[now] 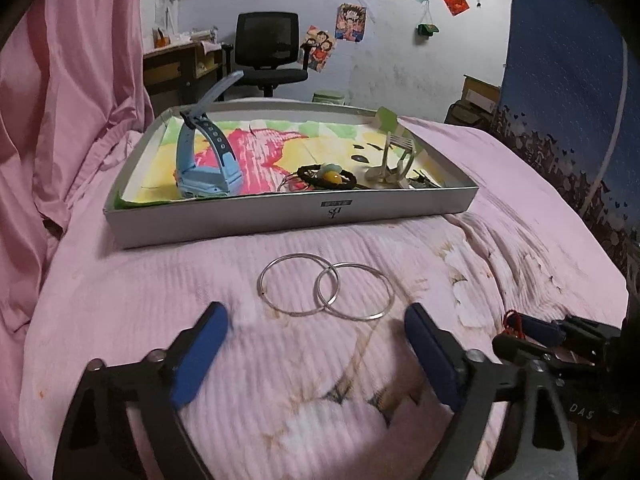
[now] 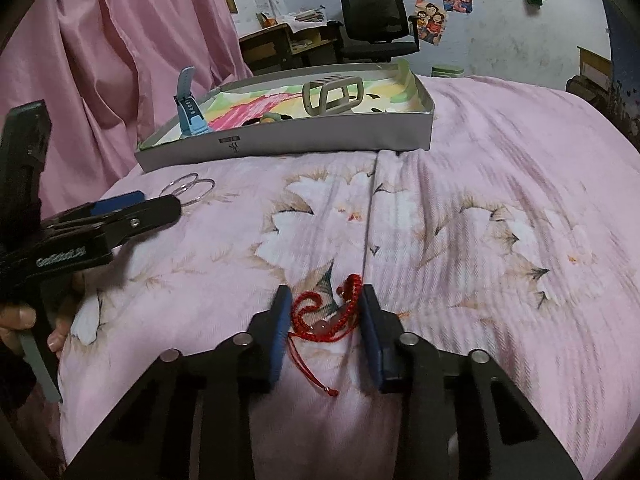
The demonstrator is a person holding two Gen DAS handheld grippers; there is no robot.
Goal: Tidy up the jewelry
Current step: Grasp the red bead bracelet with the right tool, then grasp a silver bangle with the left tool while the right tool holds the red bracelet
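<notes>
Your left gripper (image 1: 316,320) had its fingers spread wide, empty, just short of the two silver bangles (image 1: 326,294) on the bed. Your right gripper (image 2: 326,306) sat half-open around the red bracelet (image 2: 326,314), not clamped.

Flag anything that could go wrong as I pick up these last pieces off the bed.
The two silver bangles overlap, so the open left gripper may lift only one or drag the other. The red cord bracelet between the open right gripper's fingers has a loose tail that could snag or slip on the soft quilt.

Bed (image 1: 160,320): tray (image 1: 280,216), 2 bangles (image 1: 326,294), bracelet (image 2: 324,316).
</notes>
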